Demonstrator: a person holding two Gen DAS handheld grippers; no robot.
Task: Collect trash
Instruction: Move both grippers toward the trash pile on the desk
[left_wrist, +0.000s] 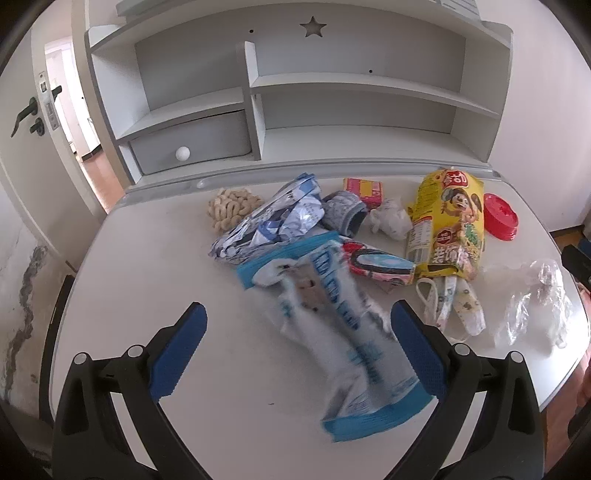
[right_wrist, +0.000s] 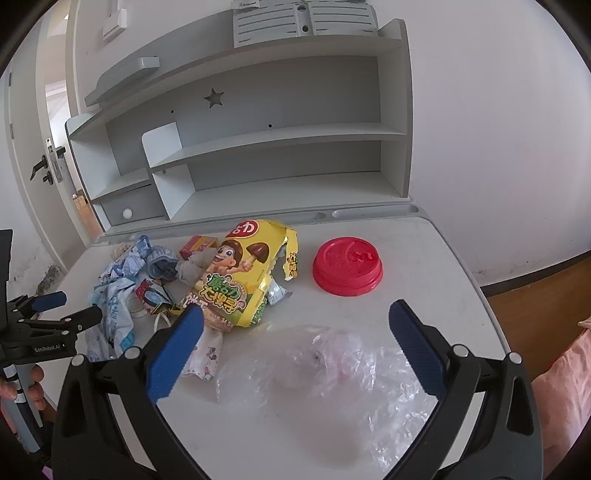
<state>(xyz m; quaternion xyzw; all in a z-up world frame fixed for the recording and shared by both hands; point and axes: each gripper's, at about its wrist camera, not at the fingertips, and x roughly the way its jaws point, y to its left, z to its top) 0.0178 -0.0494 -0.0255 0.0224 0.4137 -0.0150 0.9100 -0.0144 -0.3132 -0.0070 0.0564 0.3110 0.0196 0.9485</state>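
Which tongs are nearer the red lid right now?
Right. The right tongs hover open over the clear plastic bag, just short of the red lid. The left tongs straddle the blue-and-white wrapper, across the trash pile from it.

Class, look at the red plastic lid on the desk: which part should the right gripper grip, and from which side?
Grip the red lid across its raised rim, coming down from above. It lies flat, apart from the yellow snack bag, so the open right gripper can straddle it.

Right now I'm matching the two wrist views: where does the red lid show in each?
Left wrist: red lid at far right, behind the yellow snack bag.
Right wrist: red lid right of centre, beyond the open right gripper.
Shared landmark: the yellow snack bag, left of the lid in both.
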